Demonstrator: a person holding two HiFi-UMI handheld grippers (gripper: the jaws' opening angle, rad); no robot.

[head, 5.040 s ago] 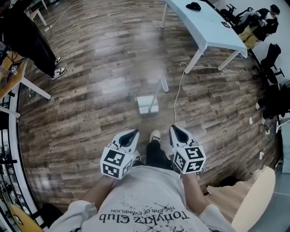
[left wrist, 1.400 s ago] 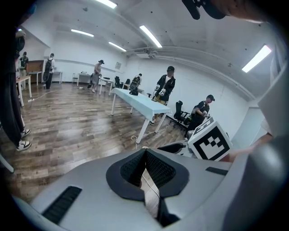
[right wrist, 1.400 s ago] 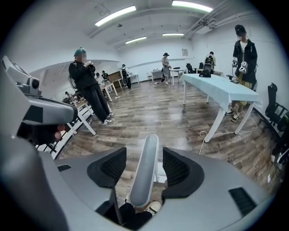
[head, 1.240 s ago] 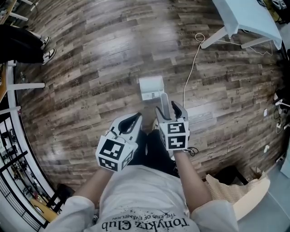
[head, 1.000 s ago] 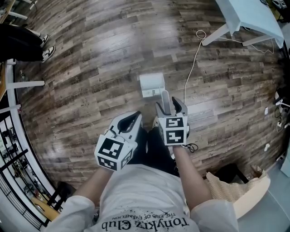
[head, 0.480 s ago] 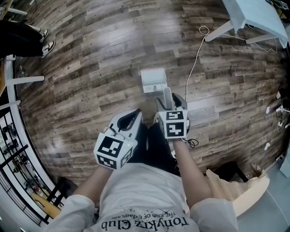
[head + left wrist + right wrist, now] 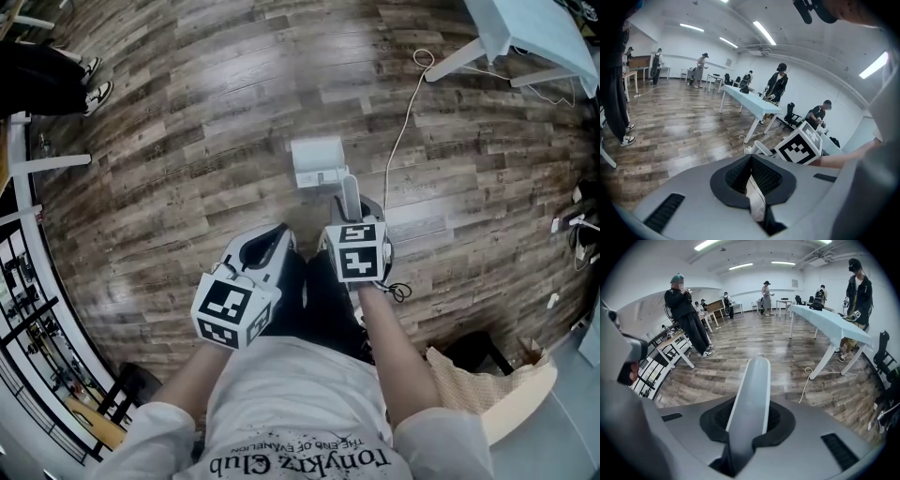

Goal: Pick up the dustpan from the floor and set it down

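Now right gripper [image 7: 356, 211] jaws have just closed on the dustpan handle [image 7: 752, 394], gripped for the lift; pan [image 7: 316, 161] on floor [image 7: 187, 141] beyond them. Left gripper [image 7: 751, 164] jaws apparently shut, empty.

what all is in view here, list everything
long-handled plastic dustpan: one, white-grey, on the floor ahead, handle standing up
wooden plank floor: one, brown, throughout
thin cable: one, white, floor right of dustpan
table: one, pale blue, top right
bystanders: several, mostly dark clothes, around the room
metal rack: one, black, left edge
left gripper: one, grey, shut, empty
right gripper: one, grey, jaws just closed onto dustpan handle
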